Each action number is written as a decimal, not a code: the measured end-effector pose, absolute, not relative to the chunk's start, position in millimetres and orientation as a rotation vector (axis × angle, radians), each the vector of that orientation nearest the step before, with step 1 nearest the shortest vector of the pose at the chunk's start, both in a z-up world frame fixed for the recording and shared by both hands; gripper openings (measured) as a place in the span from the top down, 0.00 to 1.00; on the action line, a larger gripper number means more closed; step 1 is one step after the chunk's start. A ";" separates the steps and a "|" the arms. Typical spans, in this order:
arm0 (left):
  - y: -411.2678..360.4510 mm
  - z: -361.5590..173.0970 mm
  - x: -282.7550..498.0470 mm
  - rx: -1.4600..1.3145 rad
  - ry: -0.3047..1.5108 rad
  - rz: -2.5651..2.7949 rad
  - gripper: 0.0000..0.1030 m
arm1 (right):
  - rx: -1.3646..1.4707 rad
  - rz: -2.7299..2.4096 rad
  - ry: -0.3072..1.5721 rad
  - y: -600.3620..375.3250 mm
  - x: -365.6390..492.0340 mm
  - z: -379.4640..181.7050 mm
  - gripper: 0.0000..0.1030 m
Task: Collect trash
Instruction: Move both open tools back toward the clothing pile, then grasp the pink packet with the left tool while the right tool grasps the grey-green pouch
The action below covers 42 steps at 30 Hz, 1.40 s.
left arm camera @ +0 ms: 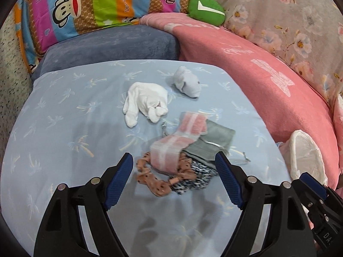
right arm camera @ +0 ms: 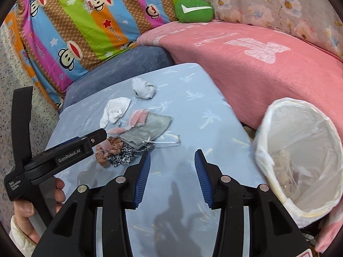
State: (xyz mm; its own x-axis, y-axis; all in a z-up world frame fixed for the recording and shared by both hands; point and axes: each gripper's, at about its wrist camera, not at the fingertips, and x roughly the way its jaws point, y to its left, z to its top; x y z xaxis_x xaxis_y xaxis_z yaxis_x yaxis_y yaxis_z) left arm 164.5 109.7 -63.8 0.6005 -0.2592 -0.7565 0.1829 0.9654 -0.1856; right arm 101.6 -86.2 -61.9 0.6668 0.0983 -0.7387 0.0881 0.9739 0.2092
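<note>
A heap of small items lies on the light-blue palm-print sheet (left arm camera: 64, 128): a pink striped cloth (left arm camera: 178, 143), a grey cloth (left arm camera: 214, 139), a brown dotted scrunchie (left arm camera: 150, 175) and a black-and-white patterned scrunchie (left arm camera: 193, 181). My left gripper (left arm camera: 172, 160) is open, its blue pads either side of the heap and not pressing it. Farther back lie a white glove-like cloth (left arm camera: 145, 102) and a balled pale sock (left arm camera: 187, 83). My right gripper (right arm camera: 173, 156) is open over bare sheet, nothing between its fingers. A white bag-lined bin (right arm camera: 268, 128) lies tilted at the right with clear wrappers inside.
A pink blanket (right arm camera: 246, 64) borders the sheet on the right and a dark blue cushion (left arm camera: 111, 42) lies behind it. A striped monkey-print pillow (left arm camera: 96, 4), a green plush (left arm camera: 205, 8) and floral bedding (left arm camera: 289, 21) fill the back. Speckled floor (right arm camera: 12, 128) lies left. A hand (right arm camera: 23, 212) holds the left tool.
</note>
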 end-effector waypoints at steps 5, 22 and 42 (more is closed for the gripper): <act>116.1 -75.9 178.8 -0.088 0.918 -0.283 0.27 | 0.225 0.021 0.863 -69.4 127.3 -71.8 0.59; 130.4 -94.7 201.3 -0.210 1.007 -0.432 0.86 | 0.197 0.026 0.926 -42.9 185.4 -104.1 0.58; 150.7 -59.9 206.9 -0.217 0.896 -0.344 0.88 | 0.157 0.037 0.985 -22.0 208.6 -135.0 0.82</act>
State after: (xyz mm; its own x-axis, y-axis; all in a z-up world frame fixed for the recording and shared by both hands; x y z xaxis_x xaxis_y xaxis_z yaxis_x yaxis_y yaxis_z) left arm 206.9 150.7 -59.9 0.5758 -0.3804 -0.7237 0.2014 0.9239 -0.3254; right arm 208.6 -22.0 -135.0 0.5529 0.1020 -0.8270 0.0399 0.9881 0.1485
